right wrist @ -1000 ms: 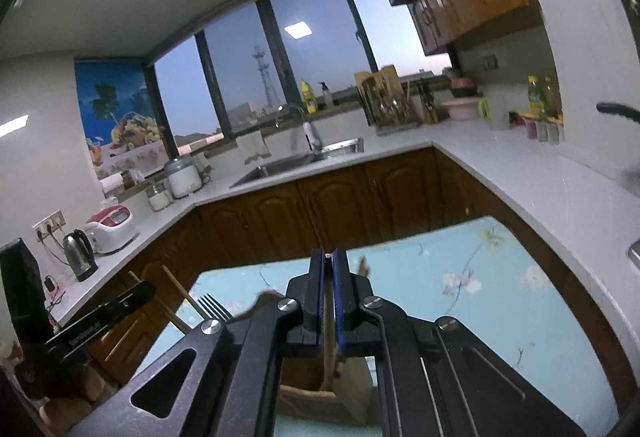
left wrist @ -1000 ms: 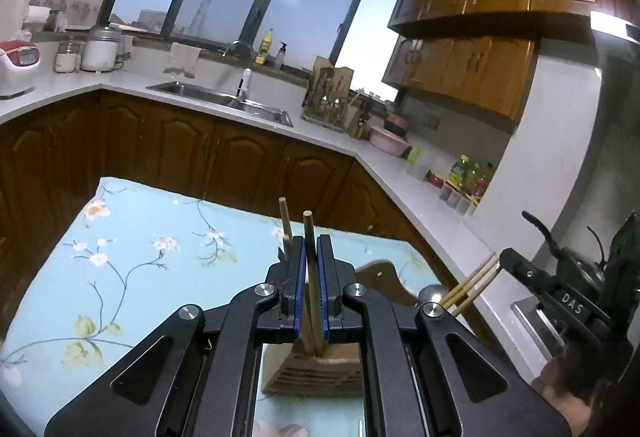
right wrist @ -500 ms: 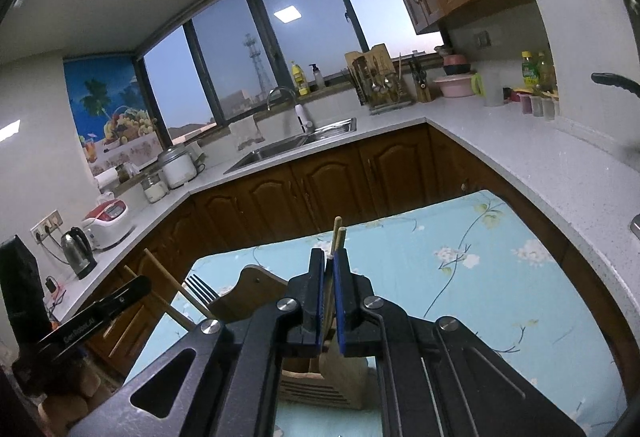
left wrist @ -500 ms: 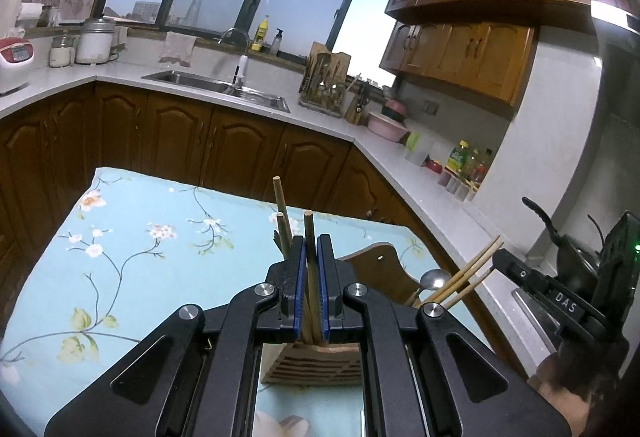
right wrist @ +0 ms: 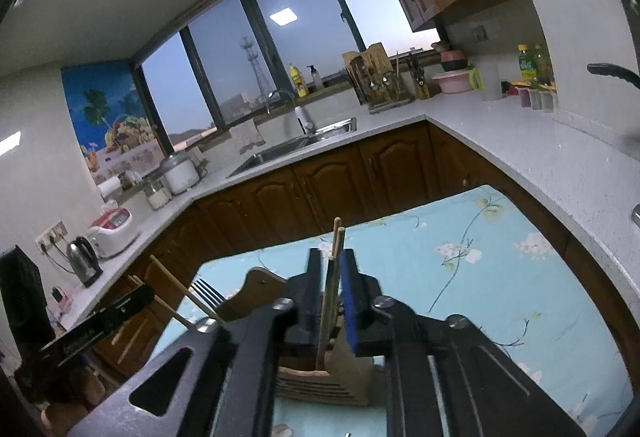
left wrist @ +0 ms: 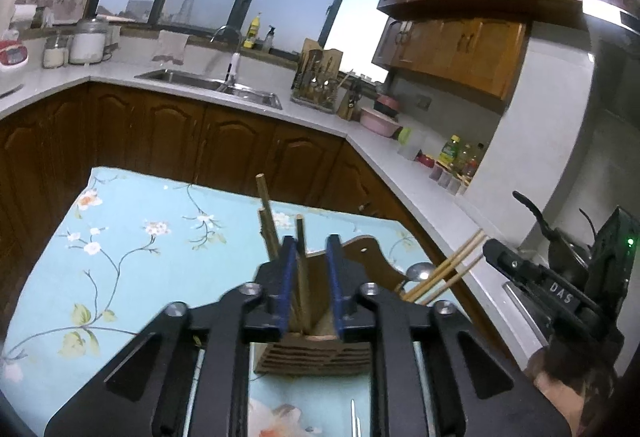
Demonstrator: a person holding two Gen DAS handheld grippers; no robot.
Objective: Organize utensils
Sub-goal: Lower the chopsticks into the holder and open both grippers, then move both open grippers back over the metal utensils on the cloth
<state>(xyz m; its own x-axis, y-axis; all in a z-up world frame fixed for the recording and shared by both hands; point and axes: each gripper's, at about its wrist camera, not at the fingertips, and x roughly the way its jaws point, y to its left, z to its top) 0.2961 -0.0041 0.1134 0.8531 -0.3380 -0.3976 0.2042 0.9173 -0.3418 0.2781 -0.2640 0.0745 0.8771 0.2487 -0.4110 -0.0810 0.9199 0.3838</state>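
Note:
A wooden utensil holder stands on the floral blue tablecloth; it also shows in the right wrist view. My left gripper is open just above it, with a chopstick standing loose between the jaws and two more chopsticks upright to the left. My right gripper is open a little around a pair of chopsticks that stand in the holder. A fork and a spoon also stick out of the holder.
The holder's curved wooden back rises behind the slots. Another fork lies on the cloth near the front. White counters with a sink, a kettle and bottles ring the table.
Both grippers have opened and let go of their chopsticks, which now stand in the holder. Both views have tilted down slightly toward the holder.

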